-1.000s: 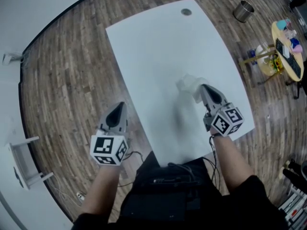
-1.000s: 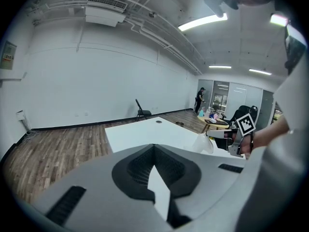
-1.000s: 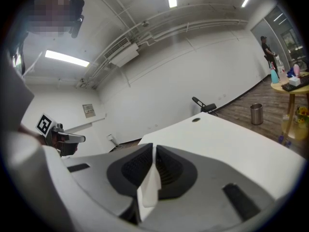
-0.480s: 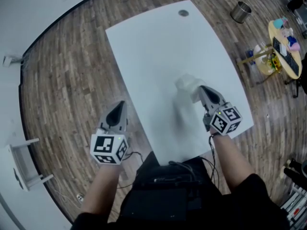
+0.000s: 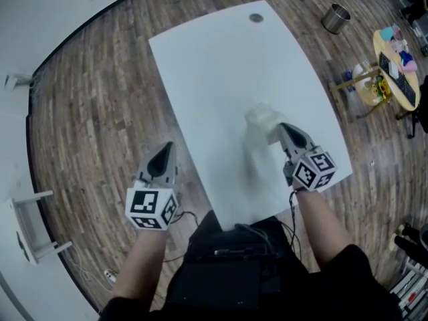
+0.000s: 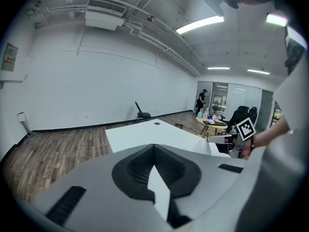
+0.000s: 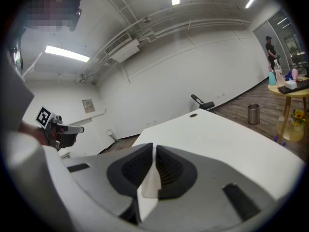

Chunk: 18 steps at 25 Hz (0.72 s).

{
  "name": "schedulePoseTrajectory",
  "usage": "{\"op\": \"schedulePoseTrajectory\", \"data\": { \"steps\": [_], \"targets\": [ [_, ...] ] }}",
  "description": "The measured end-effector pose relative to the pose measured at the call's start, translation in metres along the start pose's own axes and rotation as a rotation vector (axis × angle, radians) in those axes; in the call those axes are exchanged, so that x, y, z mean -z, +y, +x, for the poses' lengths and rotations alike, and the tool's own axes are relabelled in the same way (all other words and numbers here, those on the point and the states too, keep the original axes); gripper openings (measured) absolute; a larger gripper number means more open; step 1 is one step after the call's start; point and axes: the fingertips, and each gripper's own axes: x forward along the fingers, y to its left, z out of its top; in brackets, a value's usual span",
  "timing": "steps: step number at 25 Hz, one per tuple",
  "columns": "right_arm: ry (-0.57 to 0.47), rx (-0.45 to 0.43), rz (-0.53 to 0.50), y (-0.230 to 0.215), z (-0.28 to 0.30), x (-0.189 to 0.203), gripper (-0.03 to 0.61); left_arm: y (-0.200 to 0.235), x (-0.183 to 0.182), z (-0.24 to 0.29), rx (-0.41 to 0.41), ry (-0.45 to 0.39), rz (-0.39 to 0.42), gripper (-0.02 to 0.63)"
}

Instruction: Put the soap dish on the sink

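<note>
Soap dish [image 5: 261,118] between right tongs' [image 5: 281,128] tips

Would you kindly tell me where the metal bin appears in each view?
Head view: metal bin upper right, on the floor past the white table.
Left gripper view: bin tiny, just right of centre.
Right gripper view: bin at right, on the floor.
Shared landmark: the round yellow table nearby.

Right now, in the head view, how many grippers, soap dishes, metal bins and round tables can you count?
Grippers: 2, the left gripper and the right gripper
Soap dish: 1
Metal bin: 1
Round table: 1
Total: 5
</note>
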Motion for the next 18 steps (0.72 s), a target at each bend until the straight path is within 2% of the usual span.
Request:
{"op": "schedulePoseTrajectory", "data": {
  "steps": [18],
  "targets": [
    [0.023,0.005,0.016,-0.002,-0.027,0.026,0.025,-0.023,0.012,-0.016,-0.001,0.008,0.006,-0.011]
  ]
}}
